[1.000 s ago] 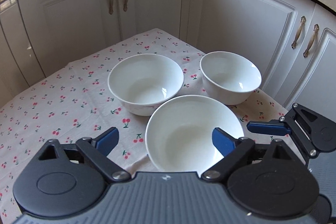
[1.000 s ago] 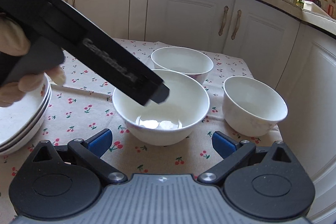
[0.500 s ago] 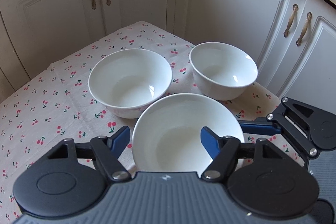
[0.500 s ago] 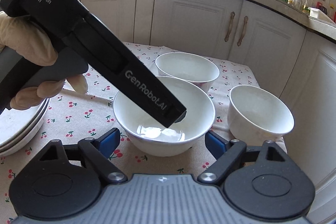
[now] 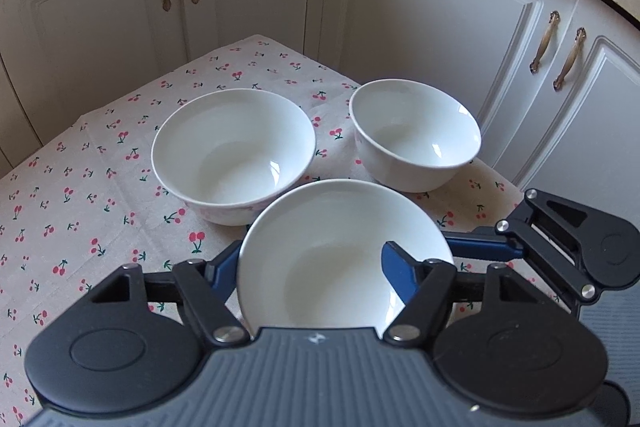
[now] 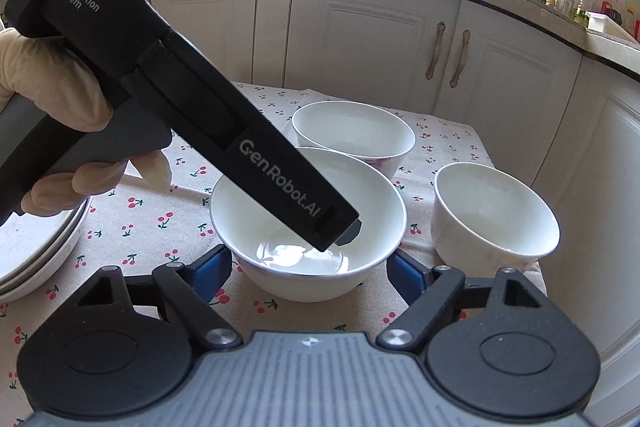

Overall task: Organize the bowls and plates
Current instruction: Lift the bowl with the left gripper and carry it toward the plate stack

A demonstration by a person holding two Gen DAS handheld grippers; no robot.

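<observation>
The left tool (image 5: 310,267) straddles the near white ceramic bowl's (image 5: 336,251) left wall, jaws narrow. The right tool (image 6: 308,267), wide, flanks that bowl on the cherry-print table (image 5: 80,187).

A wide white ceramic bowl (image 6: 308,223) is seen on a table (image 6: 132,227) covered with a beige cherry-print cloth, between the blue-padded fingers (image 6: 210,269) of the right claw (image 6: 308,273), which are spread to either side of its base; contact cannot be told. A black handheld left claw (image 6: 340,227), lettered "GenRobot.AI", is held by a gloved hand (image 6: 60,107) and its tip is lowered into that bowl. A second white bowl (image 6: 354,133) is placed just behind, and a smaller, deeper white bowl (image 6: 494,219) stands to the right. A stack of white plates (image 6: 32,255) is seen at the left edge. White cabinet doors (image 6: 380,47) are seen behind.
</observation>
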